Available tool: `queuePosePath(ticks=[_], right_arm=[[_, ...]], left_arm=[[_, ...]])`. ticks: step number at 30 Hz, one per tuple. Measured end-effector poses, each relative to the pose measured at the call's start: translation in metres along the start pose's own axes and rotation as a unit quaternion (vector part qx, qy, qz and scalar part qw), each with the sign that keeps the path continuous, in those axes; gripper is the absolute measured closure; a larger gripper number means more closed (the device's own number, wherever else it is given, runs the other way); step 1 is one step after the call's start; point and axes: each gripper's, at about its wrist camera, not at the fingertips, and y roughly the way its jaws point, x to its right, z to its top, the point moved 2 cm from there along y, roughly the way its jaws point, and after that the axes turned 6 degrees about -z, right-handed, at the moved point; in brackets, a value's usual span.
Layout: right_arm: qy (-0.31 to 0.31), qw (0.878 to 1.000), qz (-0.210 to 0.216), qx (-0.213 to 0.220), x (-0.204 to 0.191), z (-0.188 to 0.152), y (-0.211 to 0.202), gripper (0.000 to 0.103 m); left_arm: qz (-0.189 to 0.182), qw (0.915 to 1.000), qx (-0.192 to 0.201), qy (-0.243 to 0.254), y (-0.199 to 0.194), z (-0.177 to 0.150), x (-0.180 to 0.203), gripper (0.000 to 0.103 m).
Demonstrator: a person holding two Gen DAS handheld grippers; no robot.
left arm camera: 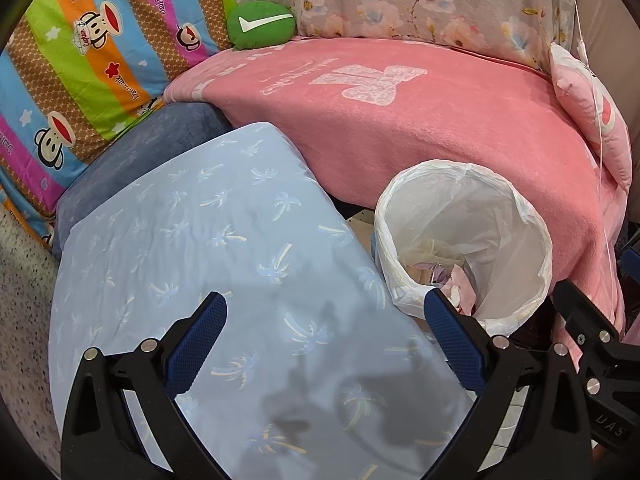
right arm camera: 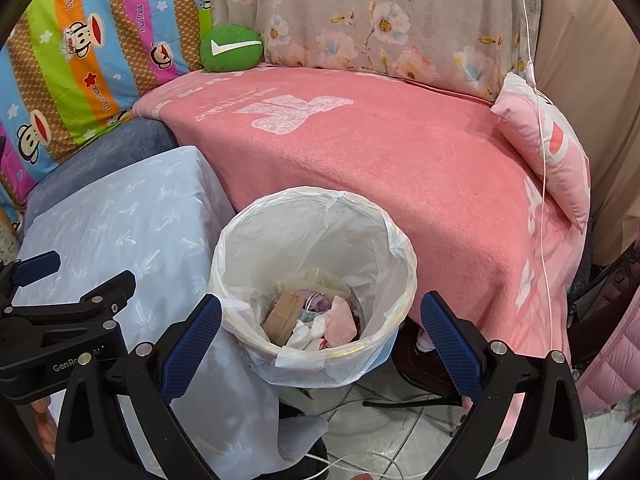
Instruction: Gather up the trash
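Blue-padded right tongs (right arm camera: 320, 332) stand nearest the lens, spread wide and empty, framing the round bin lined with a thin white plastic bag (right arm camera: 316, 276), which sits at 6 o'clock in the right wrist view; this stance suggests a drop position directly above the opening. Left tongs (left arm camera: 324, 336), equally wide and empty, hover over the pale blue palm-print cloth (left arm camera: 208, 248), with the bin at 4 o'clock beside them. Crumpled trash (right arm camera: 316, 320), comprising brown paper, pink and white scraps and a yellowish film, lies loosely at the bin's bottom, well below the rim. Liner edges fold outward over the rim, presumably to hold the bag open. At 12 o'clock lies the pink fleece blanket (right arm camera: 400, 168) with no visible litter.
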Motion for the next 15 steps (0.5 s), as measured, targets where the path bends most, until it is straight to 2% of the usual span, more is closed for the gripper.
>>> queuePosePath(ticks=[15], right_arm=[[0.002, 1.0, 0.003, 0.002, 0.0004, 0.0018, -0.0013, 0.006]], left_arm=[[0.0, 1.0, 0.001, 0.003, -0.001, 0.0013, 0.0018, 0.008]])
